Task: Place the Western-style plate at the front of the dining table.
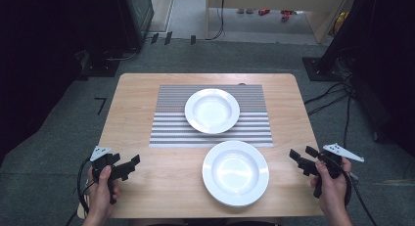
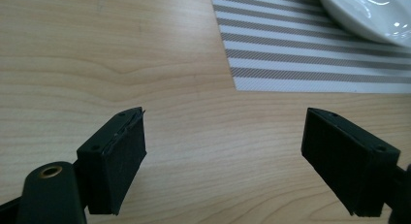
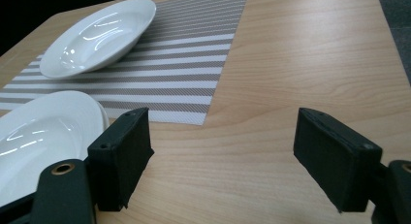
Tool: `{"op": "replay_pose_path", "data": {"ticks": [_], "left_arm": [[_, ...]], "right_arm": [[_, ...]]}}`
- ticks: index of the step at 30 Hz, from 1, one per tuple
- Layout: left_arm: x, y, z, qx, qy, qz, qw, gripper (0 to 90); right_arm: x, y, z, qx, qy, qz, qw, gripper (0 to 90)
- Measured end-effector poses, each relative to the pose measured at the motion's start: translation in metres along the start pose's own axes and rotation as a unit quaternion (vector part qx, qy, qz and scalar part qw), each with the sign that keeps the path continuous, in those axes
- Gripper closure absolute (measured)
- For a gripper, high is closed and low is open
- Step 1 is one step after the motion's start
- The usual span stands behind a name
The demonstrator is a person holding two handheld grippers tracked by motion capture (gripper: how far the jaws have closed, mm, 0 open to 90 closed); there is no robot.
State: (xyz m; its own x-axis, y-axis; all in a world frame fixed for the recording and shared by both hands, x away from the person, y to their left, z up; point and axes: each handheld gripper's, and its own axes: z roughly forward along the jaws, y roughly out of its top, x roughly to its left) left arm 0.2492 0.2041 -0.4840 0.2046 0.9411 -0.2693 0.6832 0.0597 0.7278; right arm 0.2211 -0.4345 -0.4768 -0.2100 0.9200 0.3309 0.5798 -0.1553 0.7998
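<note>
On the striped placemat: 1 white deep plate (image 1: 212,110), near its middle; untouched
Near plate: 1 white plate (image 1: 235,172), off the striped placemat (image 1: 169,123), just past its near edge on the wooden table (image 1: 132,108)
Left gripper (image 1: 134,163): jaws spread, empty, left of the placemat
Right gripper (image 1: 295,156): jaws spread, empty, right of it
Progress: nothing grasped yet; judged barely begun
Count: 2 plates; 1 placemat; 2 grippers

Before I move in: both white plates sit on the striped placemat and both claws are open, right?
Not quite. The far plate sits on the striped placemat; the near plate lies on the bare table, as the high view shows. Left claw and right claw are open.
</note>
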Motion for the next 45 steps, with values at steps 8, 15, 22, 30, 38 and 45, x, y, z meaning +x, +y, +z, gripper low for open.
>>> {"op": "replay_pose_path", "data": {"ticks": [8, 15, 22, 30, 38, 45], "left_arm": [[0.015, -0.014, -0.004, 0.009, 0.016, -0.009, 0.9998, 16.3], [0.024, -0.026, -0.004, 0.020, 0.030, -0.010, 0.9993, 16.4], [0.027, -0.035, -0.009, 0.014, 0.046, 0.009, 0.9988, 16.3], [0.022, -0.040, -0.008, 0.009, 0.064, 0.034, 0.9973, 15.2], [0.014, -0.043, -0.003, 0.013, 0.094, 0.071, 0.9930, 13.9], [0.010, -0.046, -0.002, 0.012, 0.109, 0.085, 0.9903, 13.8]], "right_arm": [[-0.013, -0.014, -0.006, 0.009, -0.014, 0.011, 0.9998, 21.7], [-0.022, -0.026, -0.008, 0.020, -0.024, 0.016, 0.9994, 21.6], [-0.030, -0.036, -0.009, 0.029, -0.036, 0.019, 0.9987, 21.5], [-0.033, -0.046, -0.006, 0.049, -0.053, 0.018, 0.9972, 21.1], [-0.020, -0.050, 0.002, 0.059, -0.096, -0.040, 0.9928, 20.3], [-0.008, -0.052, 0.009, 0.083, -0.128, -0.095, 0.9838, 16.6]]}}
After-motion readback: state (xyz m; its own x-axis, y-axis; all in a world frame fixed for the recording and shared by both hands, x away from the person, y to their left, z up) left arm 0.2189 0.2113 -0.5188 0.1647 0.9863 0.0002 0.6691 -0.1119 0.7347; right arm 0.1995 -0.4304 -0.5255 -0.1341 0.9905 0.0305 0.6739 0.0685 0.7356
